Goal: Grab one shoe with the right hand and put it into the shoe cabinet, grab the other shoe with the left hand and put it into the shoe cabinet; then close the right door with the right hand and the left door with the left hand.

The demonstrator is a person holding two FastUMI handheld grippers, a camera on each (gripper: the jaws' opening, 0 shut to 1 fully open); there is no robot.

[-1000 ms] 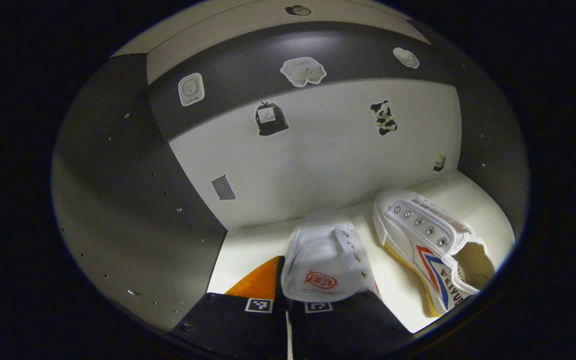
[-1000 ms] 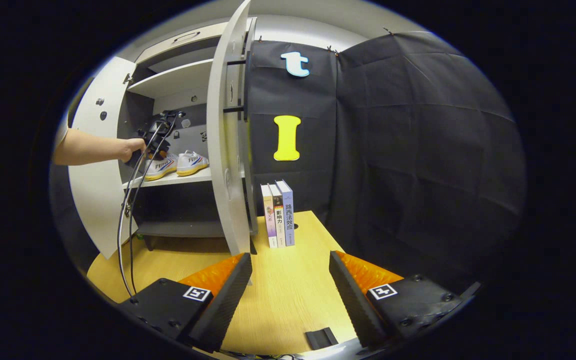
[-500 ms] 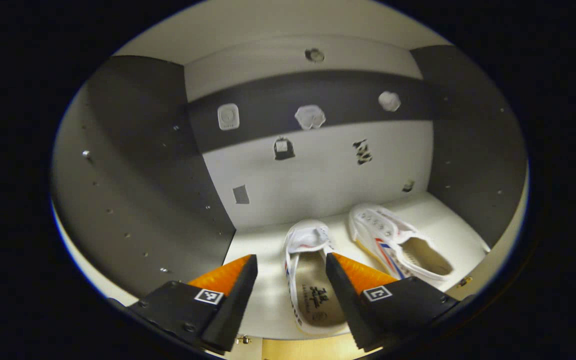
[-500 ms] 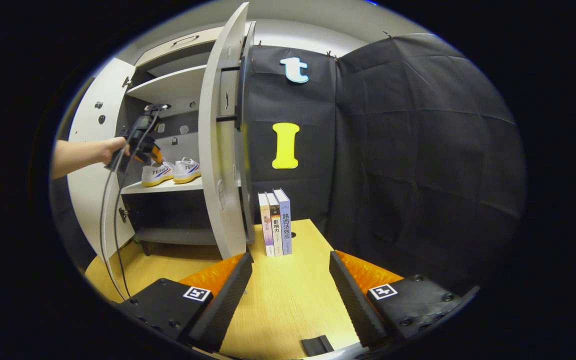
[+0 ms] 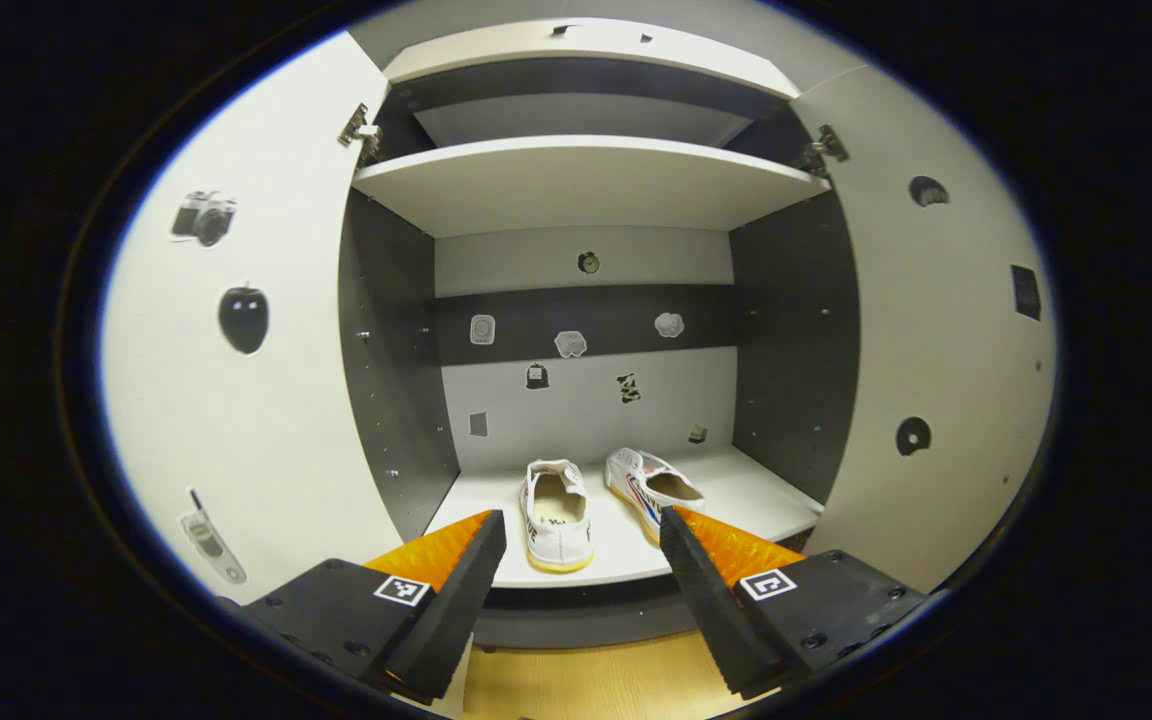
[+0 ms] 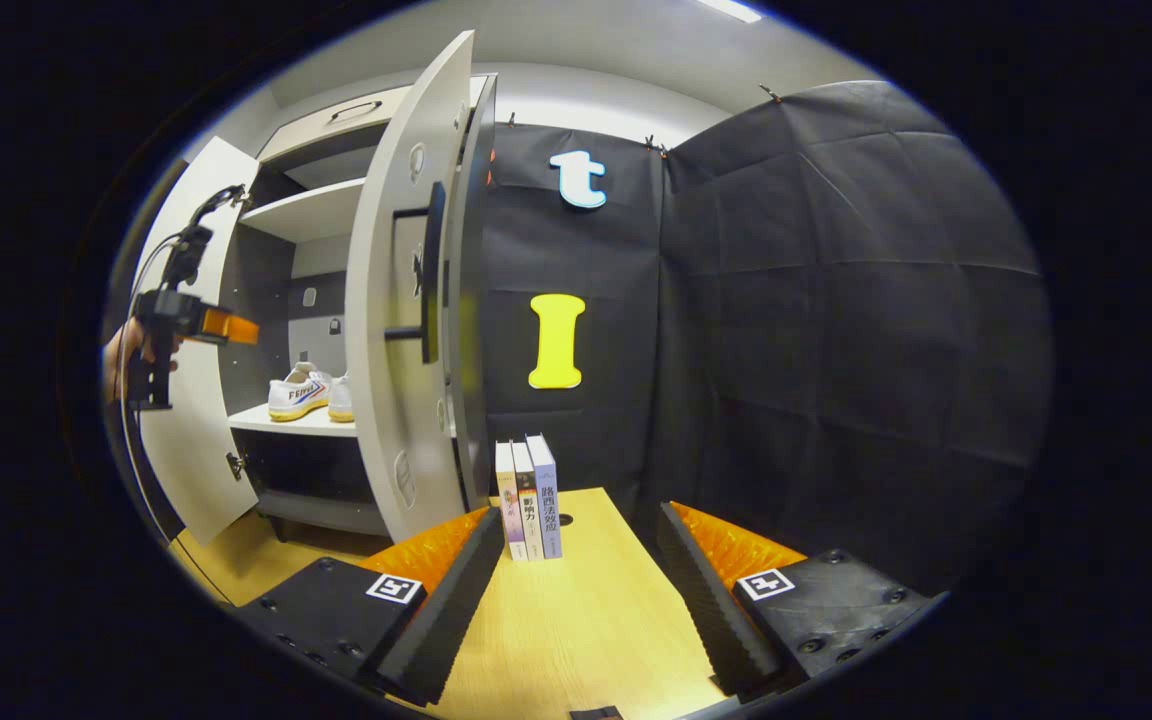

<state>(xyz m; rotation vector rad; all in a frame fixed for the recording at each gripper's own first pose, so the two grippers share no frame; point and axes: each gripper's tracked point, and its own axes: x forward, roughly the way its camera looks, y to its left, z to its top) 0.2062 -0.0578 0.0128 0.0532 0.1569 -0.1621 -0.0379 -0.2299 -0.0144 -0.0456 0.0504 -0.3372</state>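
Observation:
Two white shoes stand side by side on the cabinet's middle shelf (image 5: 726,500): the left shoe (image 5: 556,515) heel-first, the right shoe (image 5: 651,485) with red and blue stripes. My left gripper (image 5: 581,590) hangs open in front of the cabinet, outside it, holding nothing. Both doors stand open, the left door (image 5: 236,400) and the right door (image 5: 936,380). In the right gripper view, my right gripper (image 6: 576,590) is open above the wooden table (image 6: 576,620), to the right of the right door (image 6: 396,330). The shoes (image 6: 301,395) and the left gripper (image 6: 236,328) appear at the far left there.
Three books (image 6: 528,498) stand upright on the table against the black cloth wall, just right of the cabinet. An upper shelf (image 5: 576,180) sits above the shoes. Stickers dot the back panel and door insides. A cable hangs from the left gripper.
My left gripper let go of the shoe, opened and drew back out of the cabinet. The right gripper shifted slightly, staying open over the table.

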